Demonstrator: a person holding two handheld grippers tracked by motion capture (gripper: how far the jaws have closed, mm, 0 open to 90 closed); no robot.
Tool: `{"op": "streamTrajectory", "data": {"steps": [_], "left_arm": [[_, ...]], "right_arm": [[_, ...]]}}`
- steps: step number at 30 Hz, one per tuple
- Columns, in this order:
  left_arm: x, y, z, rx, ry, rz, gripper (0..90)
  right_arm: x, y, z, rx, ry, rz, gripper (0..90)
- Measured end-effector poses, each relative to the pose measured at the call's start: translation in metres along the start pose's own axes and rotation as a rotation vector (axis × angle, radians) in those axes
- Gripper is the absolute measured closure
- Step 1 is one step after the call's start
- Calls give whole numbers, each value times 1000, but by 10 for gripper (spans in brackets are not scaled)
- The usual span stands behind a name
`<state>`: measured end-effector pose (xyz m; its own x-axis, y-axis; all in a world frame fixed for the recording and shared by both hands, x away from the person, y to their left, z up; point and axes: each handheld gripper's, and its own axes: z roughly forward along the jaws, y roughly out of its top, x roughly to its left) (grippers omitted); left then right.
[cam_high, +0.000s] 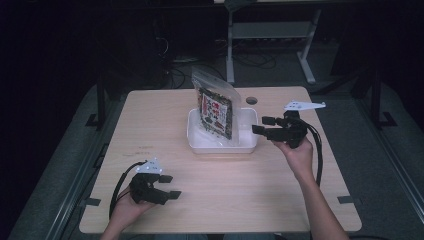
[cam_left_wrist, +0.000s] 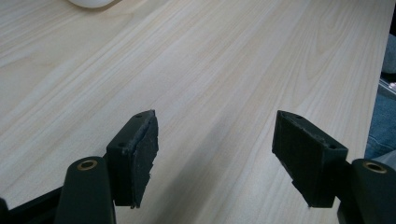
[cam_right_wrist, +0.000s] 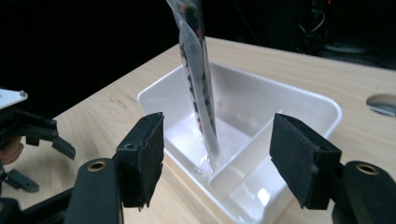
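My 2 grippers are black. My left gripper and my right gripper each carry a grey 3-cornered plate on top and trail black cables. My jaws are blocky, faced with dark pads, with brass-ringed holes at their bases.

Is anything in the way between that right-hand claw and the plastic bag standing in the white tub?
Nothing visible: the open right claw faces the clear printed plastic bag directly, with just the white plastic tub's near rim below its line.
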<state>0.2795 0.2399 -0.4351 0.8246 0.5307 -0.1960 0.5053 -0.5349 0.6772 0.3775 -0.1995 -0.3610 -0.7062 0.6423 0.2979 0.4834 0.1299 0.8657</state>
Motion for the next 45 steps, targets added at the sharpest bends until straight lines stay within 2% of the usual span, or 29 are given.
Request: {"op": "streamTrajectory", "data": {"steps": [9,19,21,32,45], "left_arm": [[-1,0,2,4,4,-2,291],[-2,0,3,12,10,10,259],[-2,0,4,12,9,10,254],[-3,0,5,12,18,6,219],[-2,0,4,11,25,3,209]], "right_arm": [[-3,-11,-13,3,-9,11,333],[-7,-27,-27,56,-15,22,306],[-7,-30,-29,53,-12,22,314],[-4,-45,-44,60,-2,25,310],[-4,-66,-57,96,-5,44,300]]}}
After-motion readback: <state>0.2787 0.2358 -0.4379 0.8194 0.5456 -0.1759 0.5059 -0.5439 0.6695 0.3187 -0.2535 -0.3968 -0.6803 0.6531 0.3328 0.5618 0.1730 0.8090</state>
